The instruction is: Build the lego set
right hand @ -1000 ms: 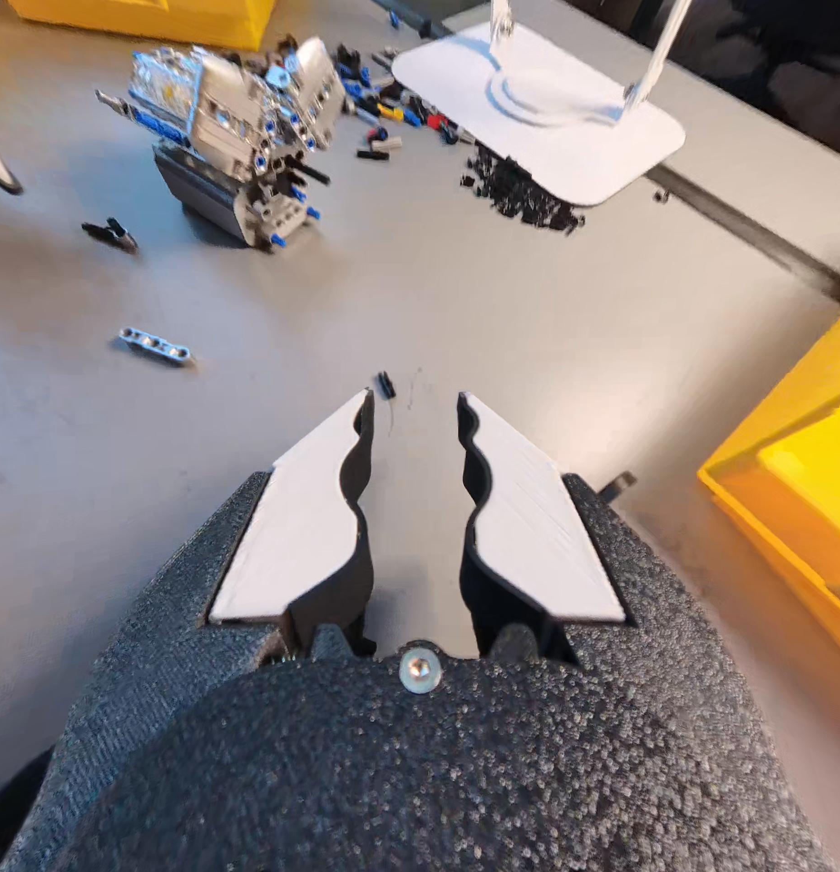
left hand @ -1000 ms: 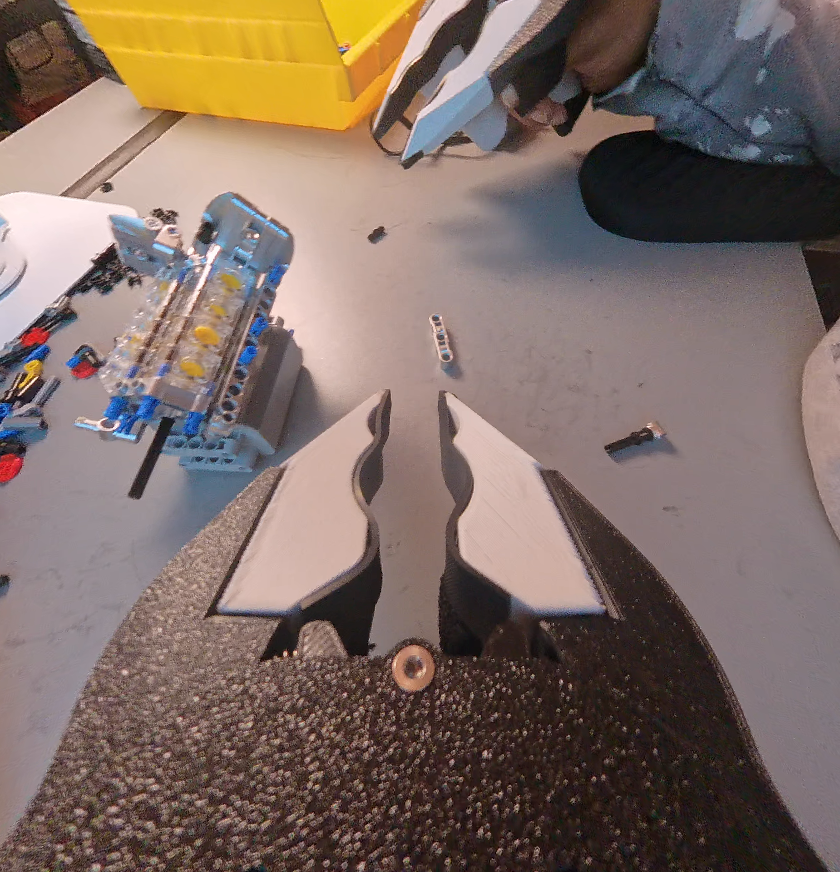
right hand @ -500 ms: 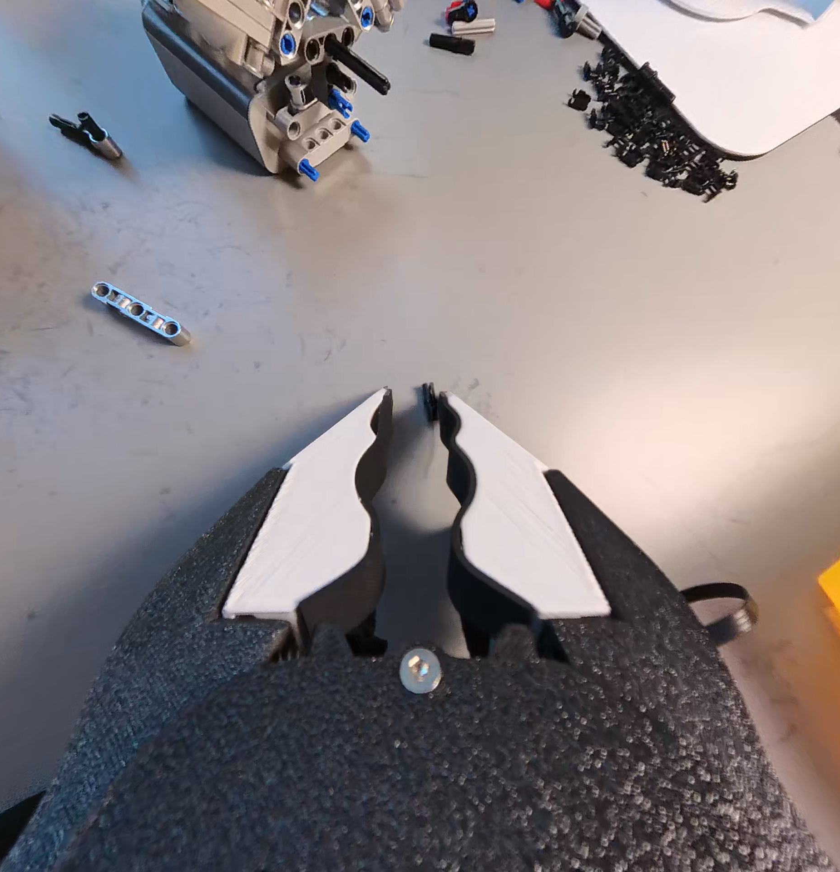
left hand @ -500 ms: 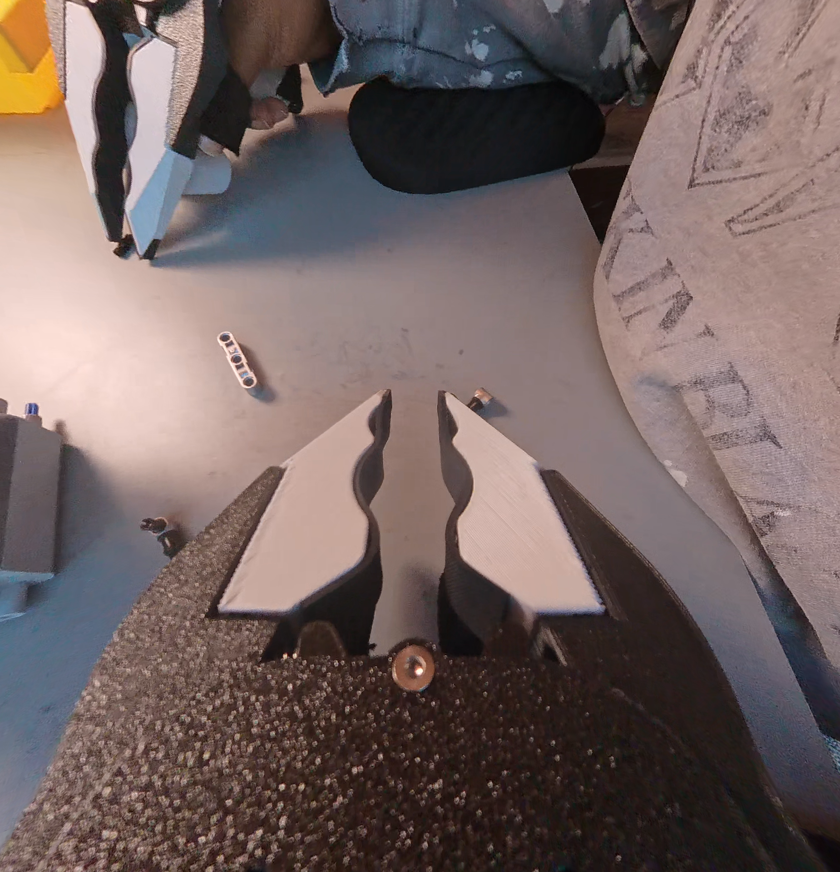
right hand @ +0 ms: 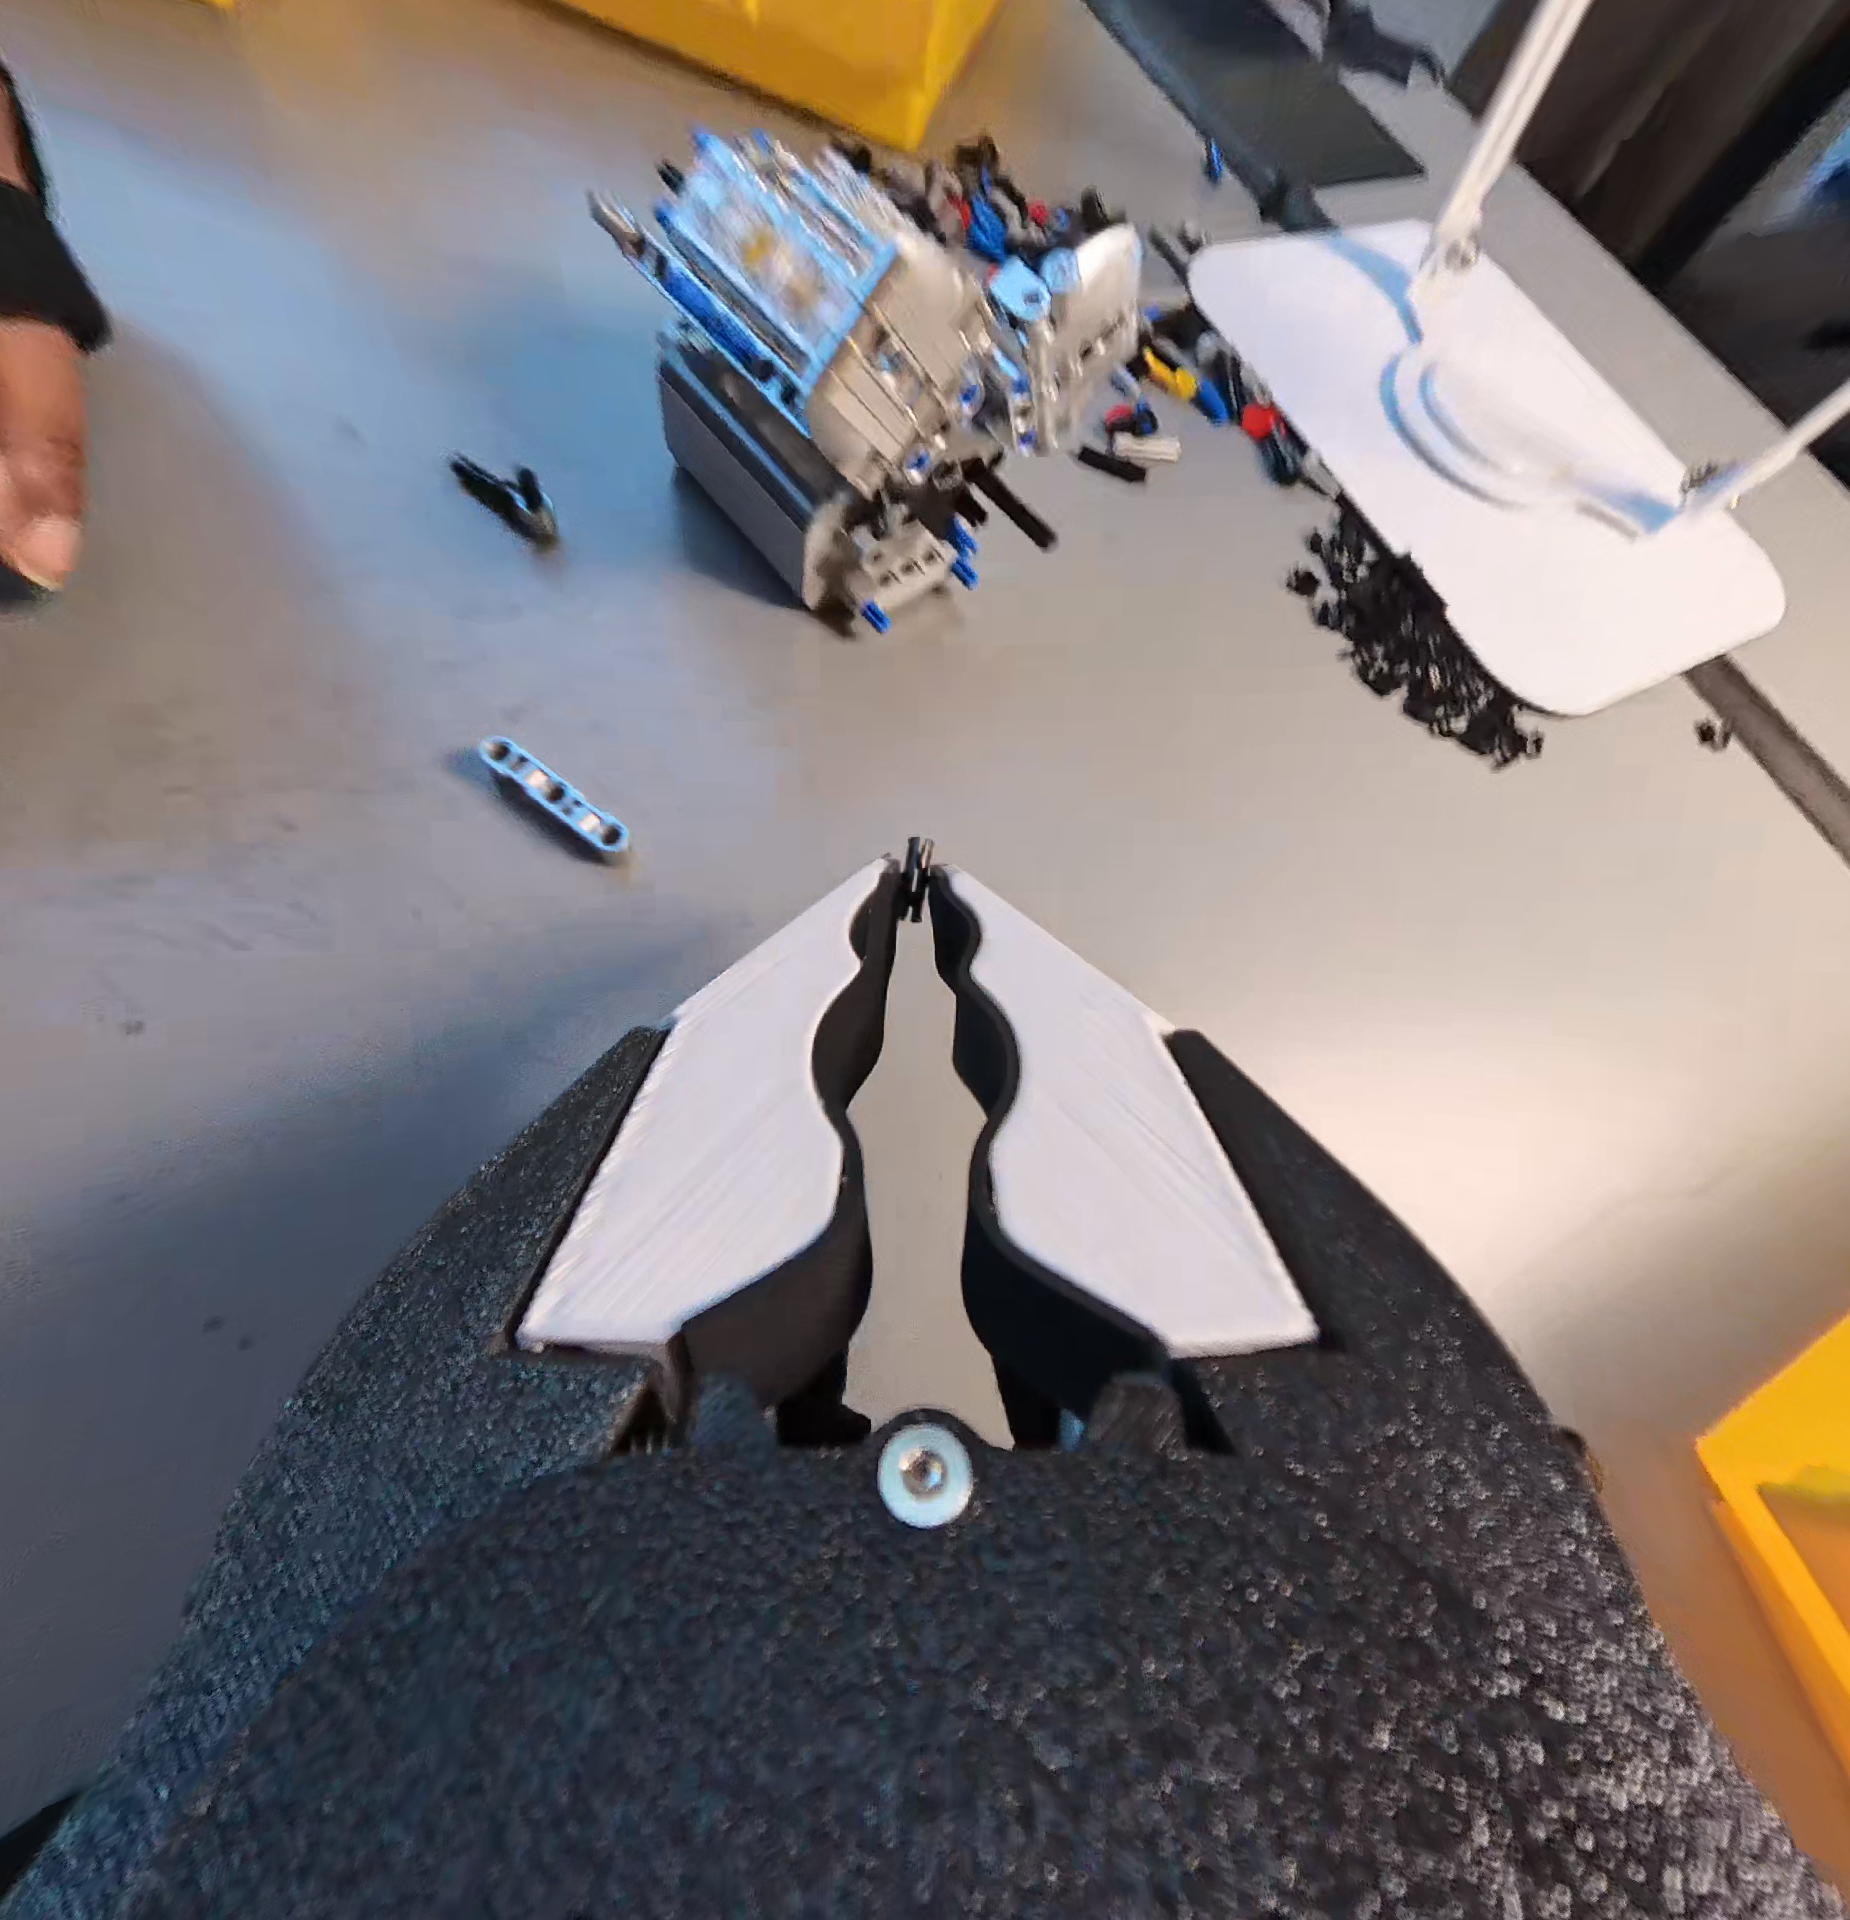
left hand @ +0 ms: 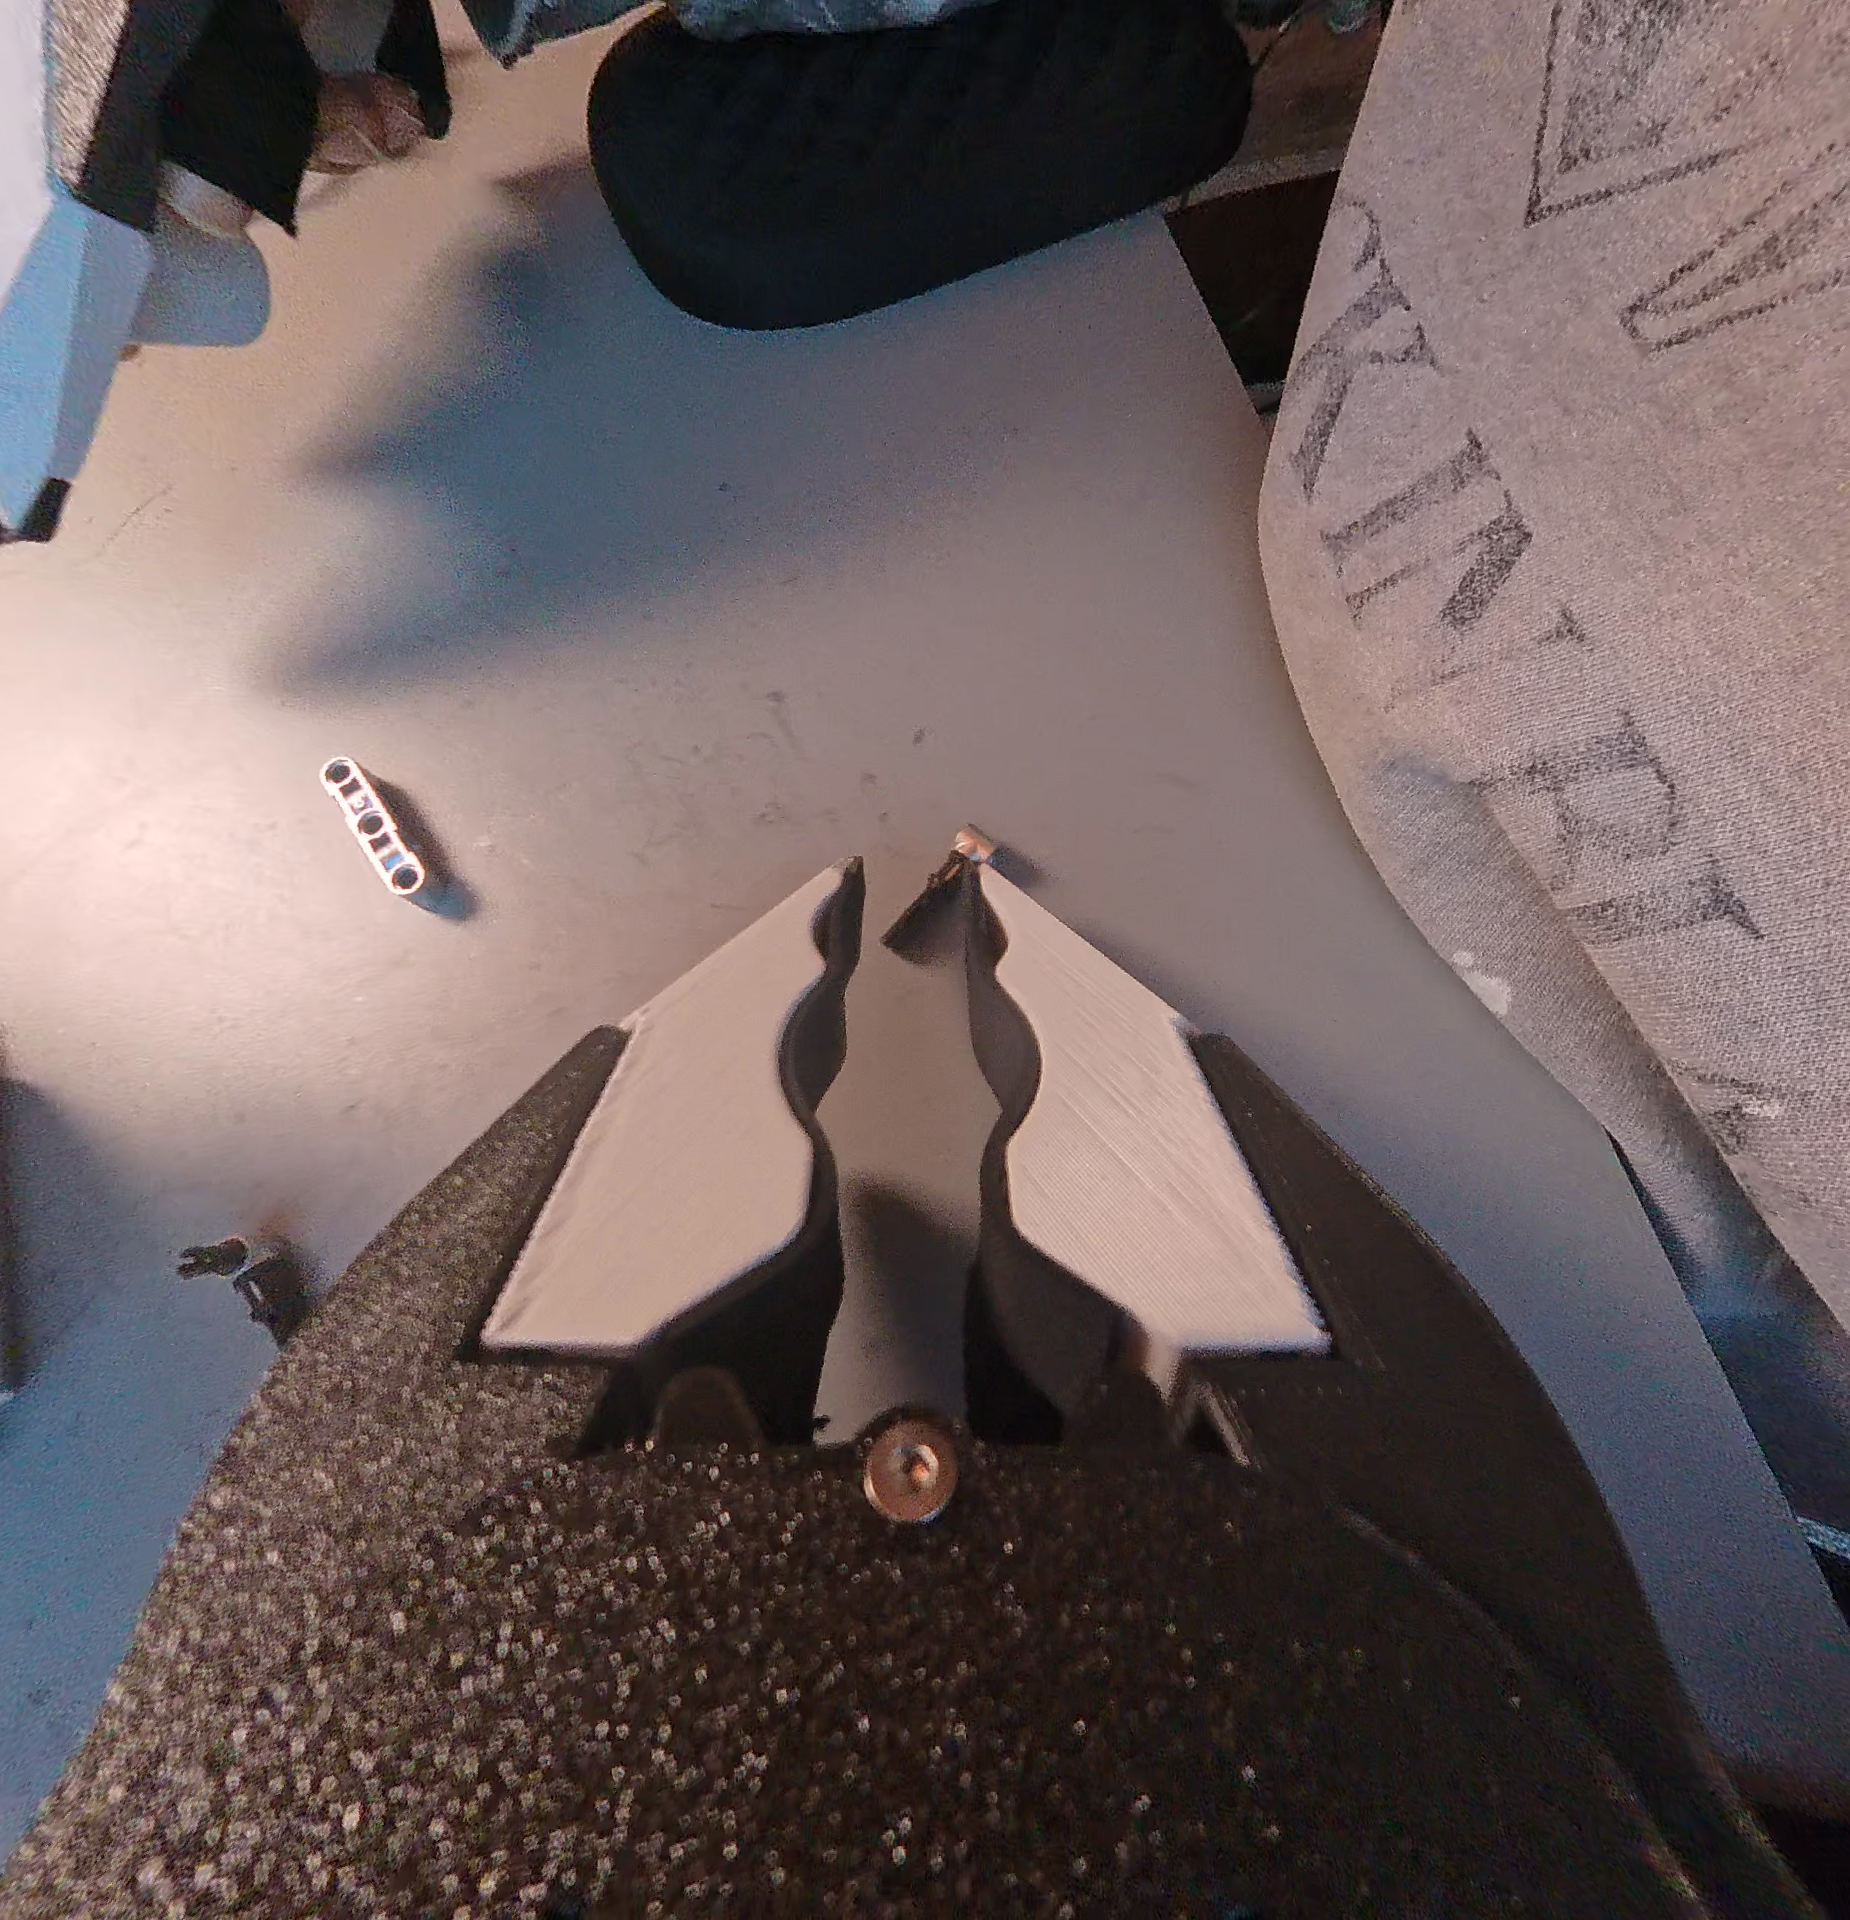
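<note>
White-faced fingers (right hand: 1108,1122) set in speckled black housings mark both handheld grippers above a plain grey tabletop (right hand: 1316,987). A small black plastic pin (right hand: 915,871) shows dark between one pair. Beyond lie a pale grey perforated beam (right hand: 553,798), a grey brick-built engine model (right hand: 859,384) flecked blue and yellow, a white lamp base (right hand: 1503,499), a yellow plastic bin (right hand: 1814,1558), and grey fabric (left hand: 1627,520) printed with dark lettering.

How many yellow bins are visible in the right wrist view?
2. One yellow bin sits at the top edge, behind the brick-built model. Another yellow bin is at the right edge, beside the right gripper. Both are cut off.
</note>
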Demonstrator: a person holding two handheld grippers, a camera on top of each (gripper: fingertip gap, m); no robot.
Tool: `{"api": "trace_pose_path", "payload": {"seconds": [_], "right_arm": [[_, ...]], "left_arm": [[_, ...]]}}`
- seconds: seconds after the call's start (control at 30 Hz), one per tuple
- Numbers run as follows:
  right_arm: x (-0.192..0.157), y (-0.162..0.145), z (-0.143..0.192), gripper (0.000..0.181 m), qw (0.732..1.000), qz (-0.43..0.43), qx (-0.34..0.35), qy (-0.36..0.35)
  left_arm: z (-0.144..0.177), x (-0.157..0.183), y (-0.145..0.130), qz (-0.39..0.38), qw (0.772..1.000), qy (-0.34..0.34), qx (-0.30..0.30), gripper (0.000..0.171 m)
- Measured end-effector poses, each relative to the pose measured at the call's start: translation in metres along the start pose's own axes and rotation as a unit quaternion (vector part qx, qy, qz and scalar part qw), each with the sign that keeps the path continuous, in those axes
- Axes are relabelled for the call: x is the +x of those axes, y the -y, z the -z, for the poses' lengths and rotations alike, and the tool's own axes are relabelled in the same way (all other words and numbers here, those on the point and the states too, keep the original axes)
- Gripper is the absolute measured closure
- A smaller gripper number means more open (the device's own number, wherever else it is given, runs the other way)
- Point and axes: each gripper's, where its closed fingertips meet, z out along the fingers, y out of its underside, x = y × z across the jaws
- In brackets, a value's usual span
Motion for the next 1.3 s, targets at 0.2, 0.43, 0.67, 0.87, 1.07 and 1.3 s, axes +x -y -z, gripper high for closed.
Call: {"api": "trace_pose_path", "payload": {"seconds": [0.2, 0.43, 0.67, 0.87, 1.07, 1.3], "right_arm": [[-0.036, 0.024, 0.002, 0.176, 0.996, 0.007, 0.065, 0.065], [-0.072, 0.029, 0.005, 0.177, 0.986, 0.012, 0.077, 0.15], [-0.111, 0.009, 0.003, 0.176, 0.974, 0.064, 0.024, 0.217], [-0.117, 0.008, 0.001, 0.176, 0.973, 0.075, 0.017, 0.219], [-0.119, 0.005, -0.002, 0.177, 0.973, 0.085, 0.004, 0.213], [-0.113, 0.002, -0.004, 0.177, 0.977, 0.082, -0.005, 0.199]], "left_arm": [[-0.007, -0.001, -0.008, -0.006, 0.999, 0.007, -0.033, 0.168], [-0.003, -0.029, -0.013, 0.057, 0.995, 0.065, -0.039, 0.169], [0.007, -0.062, -0.022, 0.048, 0.983, 0.168, -0.054, 0.169], [0.005, -0.052, -0.012, 0.015, 0.988, 0.15, -0.032, 0.168], [0.015, -0.063, -0.009, 0.095, 0.984, 0.153, 0.001, 0.168], [0.003, -0.065, -0.002, 0.176, 0.974, 0.145, 0.004, 0.165]]}}
